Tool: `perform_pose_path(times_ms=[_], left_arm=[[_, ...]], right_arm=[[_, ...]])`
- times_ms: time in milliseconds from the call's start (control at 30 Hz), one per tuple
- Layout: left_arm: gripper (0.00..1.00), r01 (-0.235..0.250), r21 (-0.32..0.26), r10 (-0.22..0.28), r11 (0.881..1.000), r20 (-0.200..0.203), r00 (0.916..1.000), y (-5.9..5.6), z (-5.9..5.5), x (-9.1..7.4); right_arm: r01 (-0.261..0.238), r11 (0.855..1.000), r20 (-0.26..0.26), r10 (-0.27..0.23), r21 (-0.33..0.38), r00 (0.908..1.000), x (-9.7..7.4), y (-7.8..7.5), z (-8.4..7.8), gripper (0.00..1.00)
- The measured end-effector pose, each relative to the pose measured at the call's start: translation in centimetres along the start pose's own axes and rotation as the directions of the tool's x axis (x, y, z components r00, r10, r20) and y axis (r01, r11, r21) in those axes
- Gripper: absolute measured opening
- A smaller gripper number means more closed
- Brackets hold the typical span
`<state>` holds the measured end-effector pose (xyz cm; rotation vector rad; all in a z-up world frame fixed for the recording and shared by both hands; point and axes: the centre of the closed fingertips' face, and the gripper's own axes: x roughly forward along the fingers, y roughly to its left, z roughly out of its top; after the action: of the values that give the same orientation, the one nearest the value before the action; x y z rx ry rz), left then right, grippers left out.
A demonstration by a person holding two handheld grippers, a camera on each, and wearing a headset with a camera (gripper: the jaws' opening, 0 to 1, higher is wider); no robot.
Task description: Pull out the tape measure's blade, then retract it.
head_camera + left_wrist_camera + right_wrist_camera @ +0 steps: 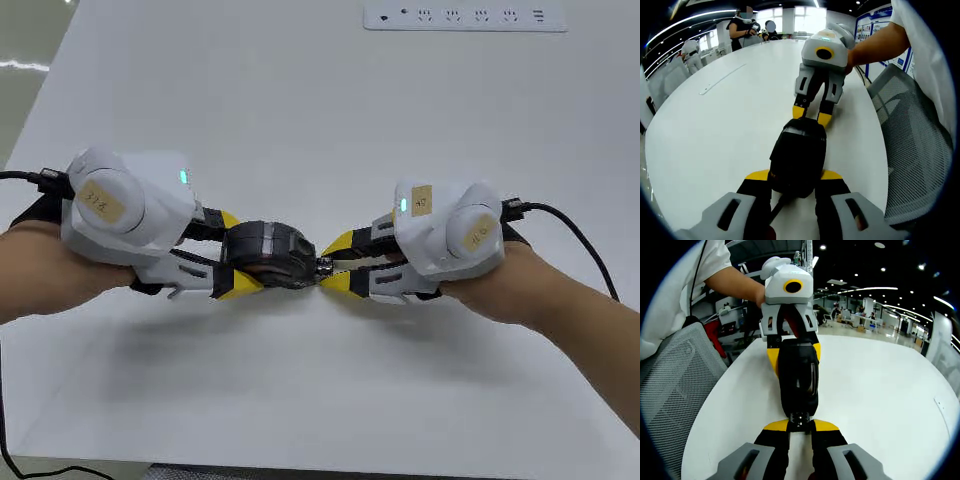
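While left gripper clamps the tape measure and right gripper pinches its hook, we should pull straight.

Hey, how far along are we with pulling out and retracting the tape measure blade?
Done: the left gripper clamps the black tape measure case. In hand: the right gripper pinches the metal end hook at the case's mouth. Left: no blade length shows between the hook and the case, so the pull-out and the retraction both remain.
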<state>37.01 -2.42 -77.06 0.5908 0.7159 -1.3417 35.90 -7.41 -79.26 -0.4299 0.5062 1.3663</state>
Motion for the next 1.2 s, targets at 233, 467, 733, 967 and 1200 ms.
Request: perform_pose_path(times_ms=[233, 467, 733, 967, 1200], left_arm=[[0.28, -0.004, 0.003, 0.004, 1.0, -0.004, 1.0, 0.03, 0.0, 0.0], [0.27, -0.008, 0.019, 0.008, 1.0, -0.011, 0.9999, 0.08, -0.04, 0.02], [0.27, -0.014, 0.032, 0.015, 0.999, -0.012, 0.9998, 0.1, -0.09, 0.01], [0.26, -0.012, 0.036, 0.013, 0.999, -0.012, 0.9998, 0.06, -0.14, 0.0], [0.26, -0.01, 0.034, 0.01, 0.999, -0.013, 0.9999, 0.09, -0.17, -0.04]], right_arm=[[0.006, 1.0, 0.003, -0.006, -0.004, 1.0, 0.05, -0.02, 0.0, 0.14], [0.006, 1.0, -0.002, -0.006, -0.014, 1.0, -0.03, 0.01, 0.01, 0.12], [0.011, 0.999, -0.006, -0.012, -0.032, 0.9999, -0.16, -0.09, -0.06, 0.11], [0.013, 0.999, -0.015, -0.013, -0.034, 0.9998, -0.32, -0.2, -0.24, 0.11], [0.016, 0.999, -0.015, -0.016, -0.035, 0.9998, -0.8, -0.33, -0.28, 0.11]])
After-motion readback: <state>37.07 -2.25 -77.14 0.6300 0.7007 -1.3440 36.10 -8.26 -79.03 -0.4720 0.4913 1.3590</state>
